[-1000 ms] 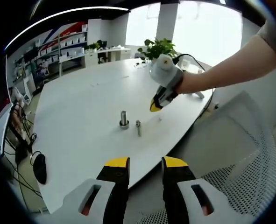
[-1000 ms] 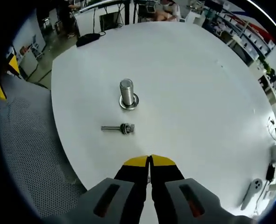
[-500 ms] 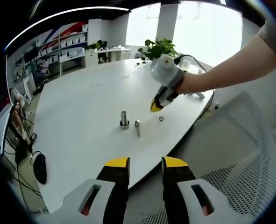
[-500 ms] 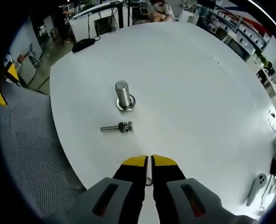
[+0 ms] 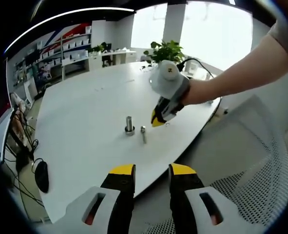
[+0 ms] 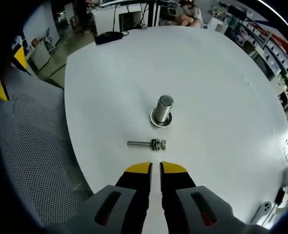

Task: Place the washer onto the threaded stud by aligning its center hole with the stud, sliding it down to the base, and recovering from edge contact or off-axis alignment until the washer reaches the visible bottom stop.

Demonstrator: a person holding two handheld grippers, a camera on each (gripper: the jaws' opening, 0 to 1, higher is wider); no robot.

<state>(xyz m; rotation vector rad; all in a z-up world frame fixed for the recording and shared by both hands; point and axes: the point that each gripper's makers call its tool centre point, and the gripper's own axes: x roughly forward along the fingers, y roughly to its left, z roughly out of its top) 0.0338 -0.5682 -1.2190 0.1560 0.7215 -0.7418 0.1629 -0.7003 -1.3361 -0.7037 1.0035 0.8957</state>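
An upright steel stud (image 6: 162, 108) stands on a ring-shaped base on the white table (image 6: 221, 97); it is also in the left gripper view as stud (image 5: 129, 124). A loose bolt (image 6: 147, 144) with nuts lies beside it, bolt (image 5: 144, 133). My right gripper (image 6: 156, 168) hovers just short of the bolt, its jaws a narrow gap apart with nothing between them. In the left gripper view the right gripper (image 5: 158, 118) hangs just right of the bolt. A tiny grey speck (image 5: 167, 124), possibly the washer, lies at its tip. My left gripper (image 5: 152, 170) is open, back off the table edge.
A black mouse (image 5: 40, 175) lies near the far table edge, mouse (image 6: 109, 36). A potted plant (image 5: 165, 48) stands at the table's back. White mesh chairs (image 5: 241, 185), (image 6: 31, 161) sit beside the table. A white handset (image 6: 263, 207) lies at one end.
My right gripper has moved left toward the stud and bolt, and its jaws have parted from shut to a narrow gap. The left gripper has not moved.
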